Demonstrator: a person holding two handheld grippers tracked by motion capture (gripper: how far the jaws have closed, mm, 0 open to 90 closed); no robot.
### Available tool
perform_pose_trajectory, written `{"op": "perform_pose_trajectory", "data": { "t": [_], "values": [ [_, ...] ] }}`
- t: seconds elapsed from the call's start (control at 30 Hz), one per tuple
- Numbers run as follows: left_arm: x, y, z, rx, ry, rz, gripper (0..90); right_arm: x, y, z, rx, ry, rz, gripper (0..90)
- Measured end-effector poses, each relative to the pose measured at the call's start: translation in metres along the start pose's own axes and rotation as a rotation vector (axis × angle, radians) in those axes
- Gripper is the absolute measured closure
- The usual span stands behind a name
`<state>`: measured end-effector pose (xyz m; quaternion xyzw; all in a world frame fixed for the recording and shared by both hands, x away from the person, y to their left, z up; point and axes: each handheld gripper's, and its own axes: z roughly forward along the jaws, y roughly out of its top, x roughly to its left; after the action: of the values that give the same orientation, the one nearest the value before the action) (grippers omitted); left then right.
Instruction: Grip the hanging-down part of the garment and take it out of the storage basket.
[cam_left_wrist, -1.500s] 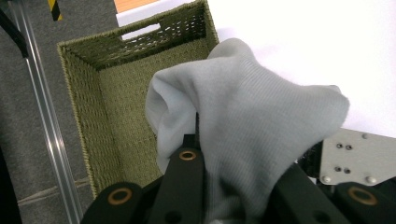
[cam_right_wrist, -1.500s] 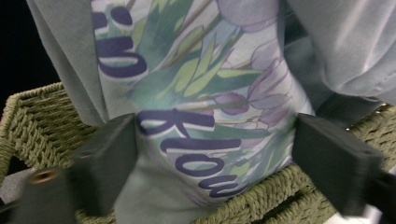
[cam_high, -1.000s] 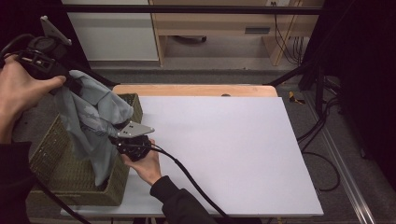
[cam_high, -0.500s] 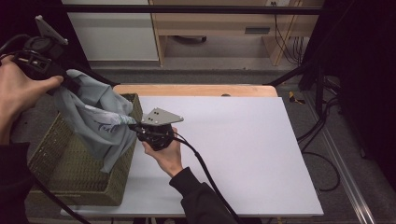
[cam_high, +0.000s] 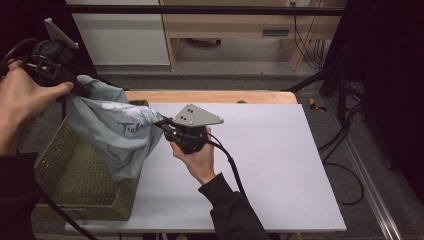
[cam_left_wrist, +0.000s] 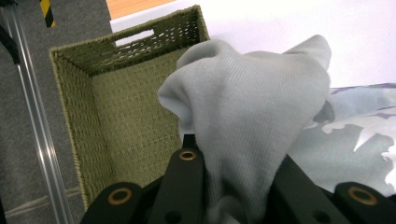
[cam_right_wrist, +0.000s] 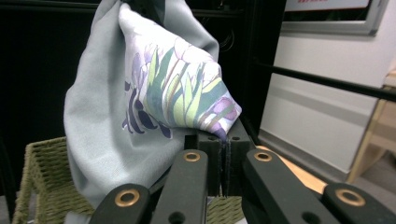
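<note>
Holding a grey shirt between 2 grippers, I have it hanging over the basket at the table's left edge. My left gripper sits high at the far left, clenched on a bunch of plain grey cloth; in the left gripper view that bunch swells up between the jaws with the open basket below it. From there the shirt runs down and rightward to my right gripper, which is clamped on a printed corner, and the right gripper view shows the flowered fabric pinched at the pad tips. So the shirt's long axis stretches left to right between the 2 grips, with its loose tail drooping to the basket's near rim. The right gripper is the one nearer the bare white tabletop, so I judge that laying the shirt flat would mean carrying it rightward from the basket. Hard to make out: folds hide the collar and sleeves, the print reads only partly, and the shirt covers part of the basket's inside.
</note>
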<state>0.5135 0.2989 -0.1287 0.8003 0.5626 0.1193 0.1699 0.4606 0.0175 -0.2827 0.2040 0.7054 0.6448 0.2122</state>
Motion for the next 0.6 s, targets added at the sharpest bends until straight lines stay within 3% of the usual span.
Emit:
{"op": "perform_pose_trajectory", "data": {
  "t": [0.23, 0.6],
  "values": [
    [-0.001, 0.000, -0.001, -0.007, -0.011, 0.010, 83.7, -0.004, 0.015, -0.011, -0.036, -0.035, -0.010, 89.2],
    [-0.006, 0.000, -0.005, -0.020, -0.028, 0.018, 83.6, -0.003, 0.042, -0.026, -0.092, -0.047, -0.036, 89.2]
  ]
}}
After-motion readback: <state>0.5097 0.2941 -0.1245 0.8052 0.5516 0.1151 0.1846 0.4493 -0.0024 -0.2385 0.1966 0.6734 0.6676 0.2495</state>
